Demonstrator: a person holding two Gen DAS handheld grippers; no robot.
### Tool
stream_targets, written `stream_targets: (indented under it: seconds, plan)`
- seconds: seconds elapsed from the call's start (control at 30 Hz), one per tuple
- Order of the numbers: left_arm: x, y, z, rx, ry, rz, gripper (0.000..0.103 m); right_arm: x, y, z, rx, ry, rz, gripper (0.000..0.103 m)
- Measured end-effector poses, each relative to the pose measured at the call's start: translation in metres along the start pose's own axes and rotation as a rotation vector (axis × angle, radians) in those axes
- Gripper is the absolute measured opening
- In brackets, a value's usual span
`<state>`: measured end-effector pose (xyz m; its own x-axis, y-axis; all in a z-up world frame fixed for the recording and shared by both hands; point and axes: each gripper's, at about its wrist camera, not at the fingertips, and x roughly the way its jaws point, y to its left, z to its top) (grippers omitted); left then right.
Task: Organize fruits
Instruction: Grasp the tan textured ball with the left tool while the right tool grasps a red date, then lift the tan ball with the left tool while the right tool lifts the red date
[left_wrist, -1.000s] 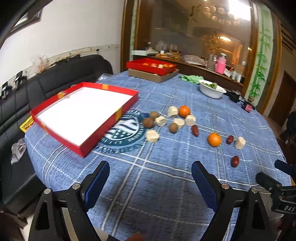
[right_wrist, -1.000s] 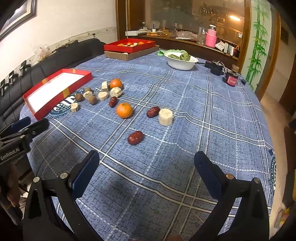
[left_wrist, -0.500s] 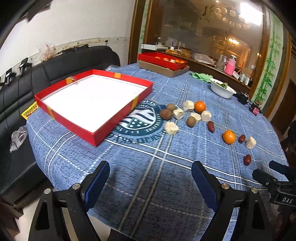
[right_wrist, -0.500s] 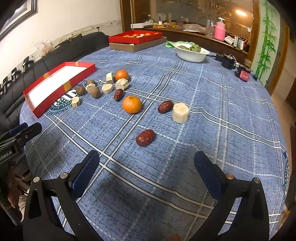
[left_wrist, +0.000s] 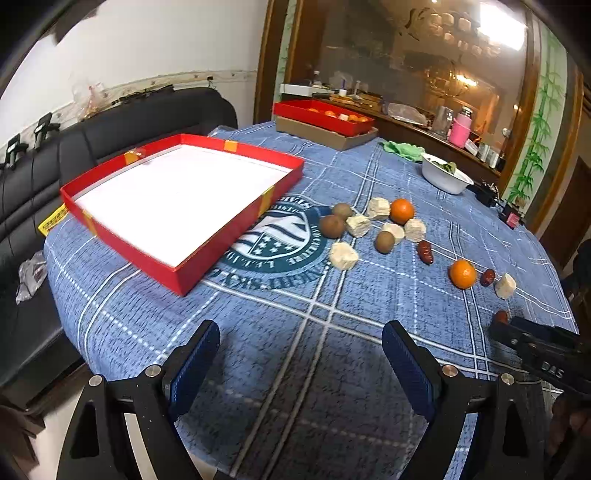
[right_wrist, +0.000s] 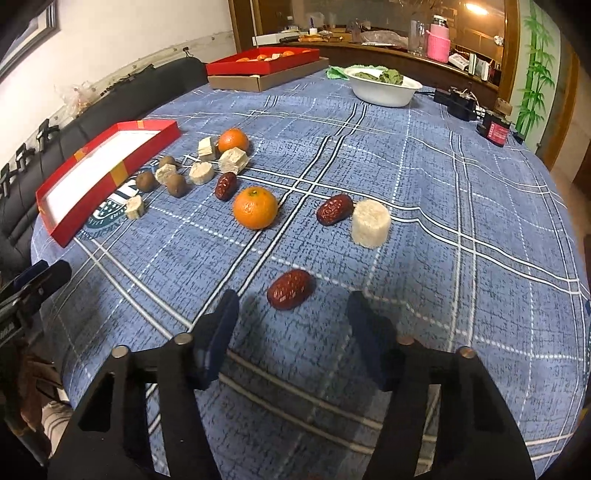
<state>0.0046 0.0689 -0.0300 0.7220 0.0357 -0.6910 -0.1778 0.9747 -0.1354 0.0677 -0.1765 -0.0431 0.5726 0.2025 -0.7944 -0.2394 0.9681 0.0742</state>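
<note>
- Two oranges (right_wrist: 255, 212) on the table (right_wrist: 461, 266); three red dates (right_wrist: 289, 289); three brown fruits (right_wrist: 176, 185)
- Nearest date lies just ahead of the right claw (right_wrist: 291, 317), whose jaws are closing, not touching it
- Left claw (left_wrist: 299, 363) spread, empty; red tray (left_wrist: 192, 266) beyond

Two wrist views, downward, sharing fruit-strewn table (left_wrist: 332, 369)
</note>
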Motion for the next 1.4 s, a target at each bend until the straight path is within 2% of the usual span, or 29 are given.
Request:
stream_targets:
  seconds: [0.07,0.1,0.13,0.17,0.33,0.4,0.47,0.5,0.53,0.6,0.63,0.7,0.73,0.8,0.87,1.07,1.4]
  plan:
    - [0.002,-0.005,0.004,0.011,-0.001,-0.001,0.088,0.006,0.001,0.004,0.006,0.017,0.019,0.042]
    - [0.004,-0.008,0.007,0.018,0.001,-0.001,0.088,0.008,0.002,0.007,0.006,0.023,0.007,0.038]
    - [0.006,-0.011,0.01,0.025,0.005,0.002,0.088,0.01,0.004,0.009,0.002,0.025,-0.013,0.028]
    - [0.008,-0.014,0.012,0.033,0.006,0.003,0.088,0.012,0.004,0.011,-0.001,0.029,-0.029,0.025]
    - [0.029,-0.033,0.034,0.077,0.025,0.014,0.081,0.009,0.001,0.008,-0.001,0.025,-0.011,0.025]
    - [0.043,-0.039,0.042,0.091,0.065,0.048,0.074,0.008,-0.003,0.007,0.015,0.021,0.006,0.025]
    - [0.059,-0.044,0.049,0.093,0.102,0.041,0.068,0.008,-0.006,0.007,0.033,0.018,0.025,0.025]
    - [0.07,-0.046,0.052,0.098,0.118,0.079,0.065,0.008,-0.007,0.006,0.038,0.017,0.032,0.025]
    - [0.079,-0.047,0.054,0.103,0.144,0.105,0.053,0.008,-0.008,0.006,0.045,0.016,0.039,0.025]
    - [0.091,-0.046,0.056,0.085,0.183,0.098,0.047,0.008,-0.01,0.007,0.054,0.015,0.052,0.025]
    - [0.093,-0.047,0.058,0.081,0.167,0.108,0.045,0.008,-0.011,0.006,0.06,0.014,0.06,0.025]
    - [0.097,-0.05,0.06,0.09,0.157,0.117,0.036,0.008,-0.012,0.006,0.069,0.013,0.074,0.025]
    - [0.097,-0.053,0.059,0.104,0.149,0.108,0.025,0.008,-0.012,0.006,0.069,0.013,0.079,0.025]
    - [0.097,-0.059,0.057,0.124,0.143,0.119,0.025,0.008,-0.011,0.006,0.064,0.013,0.09,0.025]
    - [0.094,-0.062,0.055,0.124,0.146,0.092,0.025,0.008,-0.011,0.006,0.063,0.014,0.096,0.025]
    - [0.074,-0.071,0.047,0.133,0.127,0.073,0.025,0.008,-0.01,0.006,0.053,0.014,0.101,0.025]
    - [0.048,-0.074,0.036,0.126,0.098,0.037,0.025,-0.003,0.008,-0.004,-0.017,0.01,0.053,0.025]
